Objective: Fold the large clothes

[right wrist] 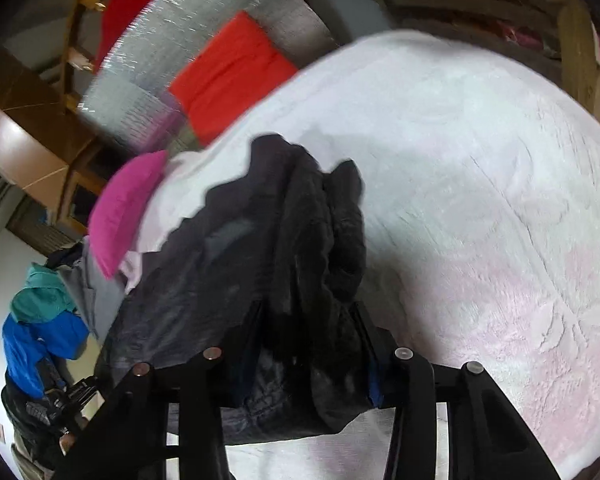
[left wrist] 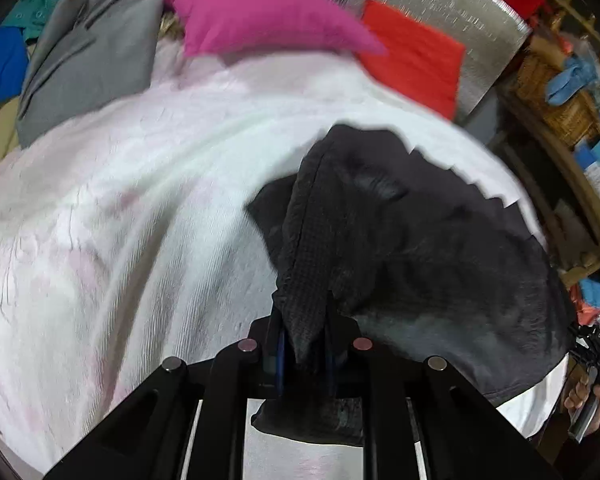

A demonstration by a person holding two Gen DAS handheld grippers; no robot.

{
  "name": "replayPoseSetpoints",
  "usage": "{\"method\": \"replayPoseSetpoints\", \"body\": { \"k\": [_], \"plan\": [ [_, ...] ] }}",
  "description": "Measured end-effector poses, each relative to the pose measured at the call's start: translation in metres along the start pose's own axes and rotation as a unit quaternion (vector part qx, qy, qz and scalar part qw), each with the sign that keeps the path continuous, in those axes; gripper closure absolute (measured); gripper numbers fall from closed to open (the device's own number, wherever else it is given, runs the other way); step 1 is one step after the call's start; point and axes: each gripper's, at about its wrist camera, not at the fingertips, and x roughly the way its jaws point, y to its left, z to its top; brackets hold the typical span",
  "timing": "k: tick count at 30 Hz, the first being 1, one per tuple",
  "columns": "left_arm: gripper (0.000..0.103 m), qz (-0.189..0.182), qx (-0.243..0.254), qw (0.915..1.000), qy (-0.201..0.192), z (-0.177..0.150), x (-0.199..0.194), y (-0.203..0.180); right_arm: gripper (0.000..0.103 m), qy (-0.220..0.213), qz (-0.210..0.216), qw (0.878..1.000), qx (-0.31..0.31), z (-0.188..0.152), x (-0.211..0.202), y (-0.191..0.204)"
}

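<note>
Left gripper clamped tight on crumpled black textured garment; right gripper pinching thicker bunch. Folding apparently just starting; blurred view shows no fold on white-pink fluffy blanket.

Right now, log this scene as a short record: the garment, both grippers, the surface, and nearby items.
garment: dark garment, bunched, lying on the blanket
left gripper: shut on a fold of the dark garment
right gripper: shut on a thick bunch of the dark garment
surface: white and pink blanket
nearby: pink cloth, red cloth, grey garment at the blanket's far edge
fold: not yet made
</note>
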Motion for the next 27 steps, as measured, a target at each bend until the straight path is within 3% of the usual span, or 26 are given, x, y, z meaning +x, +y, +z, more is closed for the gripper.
{"method": "replayPoseSetpoints", "body": {
  "k": [3, 7, 11, 14, 18, 21, 24, 25, 27],
  "plan": [
    [0.08, 0.02, 0.012, 0.9997, -0.001, -0.017, 0.005, -0.001, 0.057, -0.005, 0.014, 1.0, 0.019, -0.01, 0.002, -0.013],
    [0.073, 0.036, 0.017, 0.9991, -0.013, -0.014, -0.016, -0.004, 0.055, -0.029, 0.019, 0.999, 0.004, -0.008, -0.018, -0.005],
    [0.042, 0.065, 0.03, 0.9954, -0.063, -0.007, -0.05, -0.005, 0.038, -0.106, 0.001, 0.994, -0.04, -0.006, -0.055, 0.016],
    [0.037, 0.073, 0.054, 0.9906, -0.103, -0.005, -0.066, -0.012, 0.034, -0.159, 0.007, 0.985, -0.071, -0.006, -0.074, 0.037],
    [0.035, 0.071, 0.076, 0.9896, -0.099, -0.007, -0.059, -0.027, 0.035, -0.114, 0.048, 0.989, -0.081, 0.0, -0.053, 0.058],
    [0.035, 0.078, 0.08, 0.991, -0.073, -0.01, -0.036, -0.031, 0.041, -0.093, 0.046, 0.992, -0.067, -0.001, -0.029, 0.056],
    [0.034, 0.115, 0.078, 0.99, -0.022, -0.017, -0.001, -0.025, 0.062, -0.041, 0.018, 0.999, -0.009, 0.0, 0.01, 0.025],
    [0.032, 0.114, 0.072, 0.9908, -0.007, -0.02, 0.01, -0.02, 0.078, -0.03, 0.014, 0.999, 0.013, -0.001, 0.02, 0.013],
    [0.032, 0.097, 0.05, 0.994, -0.01, -0.021, 0.006, -0.014, 0.08, -0.032, 0.027, 0.999, 0.027, 0.0, 0.015, 0.008]
  ]
}}
